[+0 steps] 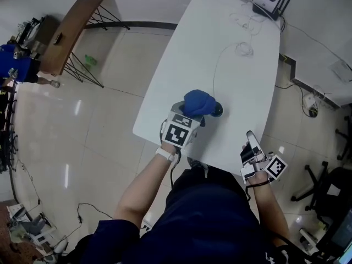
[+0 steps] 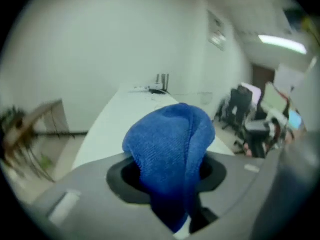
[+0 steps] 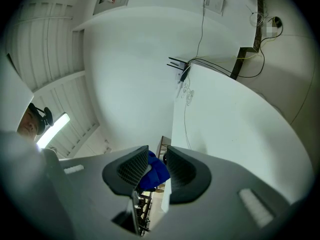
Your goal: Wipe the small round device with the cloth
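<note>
Left gripper (image 1: 195,113) (nearest, over the white table (image 1: 231,76)): jaws clamped on the bunched blue cloth (image 1: 198,102). Small round device (image 1: 218,110), dark, sits on the table at the cloth's right edge; contact cannot be confirmed. Right gripper (image 1: 251,138), off the table's near edge: jaws slightly apart, holding nothing.

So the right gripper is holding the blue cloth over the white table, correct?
No. The left gripper holds the blue cloth over the white table, as the left gripper view shows; the right gripper is empty, jaws apart.
</note>
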A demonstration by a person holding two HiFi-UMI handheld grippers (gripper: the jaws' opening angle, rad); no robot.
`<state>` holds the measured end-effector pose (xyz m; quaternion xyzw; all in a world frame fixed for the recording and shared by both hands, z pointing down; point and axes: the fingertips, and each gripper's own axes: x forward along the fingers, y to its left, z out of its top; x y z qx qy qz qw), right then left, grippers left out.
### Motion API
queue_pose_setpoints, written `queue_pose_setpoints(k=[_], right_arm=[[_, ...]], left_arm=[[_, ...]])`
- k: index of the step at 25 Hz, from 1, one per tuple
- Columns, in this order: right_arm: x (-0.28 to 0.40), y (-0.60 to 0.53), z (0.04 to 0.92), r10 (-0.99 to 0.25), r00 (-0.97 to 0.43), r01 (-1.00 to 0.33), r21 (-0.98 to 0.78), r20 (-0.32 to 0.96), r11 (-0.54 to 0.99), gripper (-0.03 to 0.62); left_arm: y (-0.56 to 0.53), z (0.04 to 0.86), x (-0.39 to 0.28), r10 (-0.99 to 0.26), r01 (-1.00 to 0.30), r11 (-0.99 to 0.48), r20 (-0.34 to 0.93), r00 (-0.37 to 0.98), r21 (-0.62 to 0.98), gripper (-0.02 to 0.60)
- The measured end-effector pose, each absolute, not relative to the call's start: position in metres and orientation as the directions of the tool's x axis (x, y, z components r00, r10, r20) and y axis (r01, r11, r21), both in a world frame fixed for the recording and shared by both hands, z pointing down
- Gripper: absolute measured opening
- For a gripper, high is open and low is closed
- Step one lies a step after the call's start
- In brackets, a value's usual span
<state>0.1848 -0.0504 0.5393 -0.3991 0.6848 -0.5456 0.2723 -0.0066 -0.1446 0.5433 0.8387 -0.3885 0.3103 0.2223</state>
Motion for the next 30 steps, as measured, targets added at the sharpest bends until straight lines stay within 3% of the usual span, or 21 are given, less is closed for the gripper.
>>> queue_pose_setpoints(k=[2,4,6,7,11,14,18,22,26,28,30], right_arm=[[0.183,-0.048,0.541,-0.841,-0.538,-0.251,-0.964,0.066,0.085,0.121],[0.181,-0.047,0.541,-0.838,-0.541,-0.252,-0.964,0.069,0.083,0.12],[0.18,-0.048,0.54,-0.836,-0.545,-0.252,-0.964,0.068,0.086,0.121],[0.18,-0.049,0.539,-0.835,-0.545,-0.253,-0.964,0.068,0.087,0.12],[0.182,-0.051,0.54,-0.836,-0.545,-0.253,-0.964,0.071,0.083,0.12],[0.181,-0.052,0.54,-0.834,-0.547,-0.254,-0.963,0.07,0.086,0.12],[0.18,-0.051,0.54,-0.834,-0.546,-0.254,-0.964,0.072,0.083,0.12],[0.184,-0.05,0.542,-0.84,-0.538,-0.249,-0.966,0.074,0.075,0.12],[0.187,-0.049,0.543,-0.843,-0.533,-0.249,-0.966,0.073,0.073,0.12],[0.187,-0.048,0.542,-0.844,-0.531,-0.247,-0.967,0.075,0.07,0.12],[0.188,-0.047,0.543,-0.845,-0.53,-0.246,-0.967,0.077,0.067,0.118]], left_arm=[[-0.133,0.557,-0.019,-0.497,-0.822,-0.385,0.656,0.568,0.42,0.195],[-0.123,0.571,-0.025,-0.517,-0.736,-0.165,0.578,0.631,0.656,0.195],[-0.121,0.575,-0.025,-0.55,-0.651,-0.059,0.519,0.654,0.757,0.193],[-0.122,0.573,-0.022,-0.555,-0.655,-0.073,0.515,0.653,0.752,0.193],[-0.126,0.547,0.006,-0.522,-0.781,-0.357,0.584,0.622,0.513,0.195],[-0.128,0.533,0.032,-0.514,-0.773,-0.592,0.631,0.58,0.228,0.195],[-0.108,0.531,0.069,-0.476,-0.599,-0.798,0.679,0.559,-0.066,0.195],[-0.084,0.549,0.09,-0.469,-0.376,-0.874,0.732,0.493,-0.307,0.195],[-0.065,0.568,0.101,-0.46,-0.232,-0.888,0.754,0.469,-0.398,0.195],[-0.063,0.572,0.098,-0.449,-0.262,-0.893,0.759,0.471,-0.366,0.195],[-0.069,0.571,0.089,-0.44,-0.377,-0.885,0.756,0.485,-0.273,0.195]])
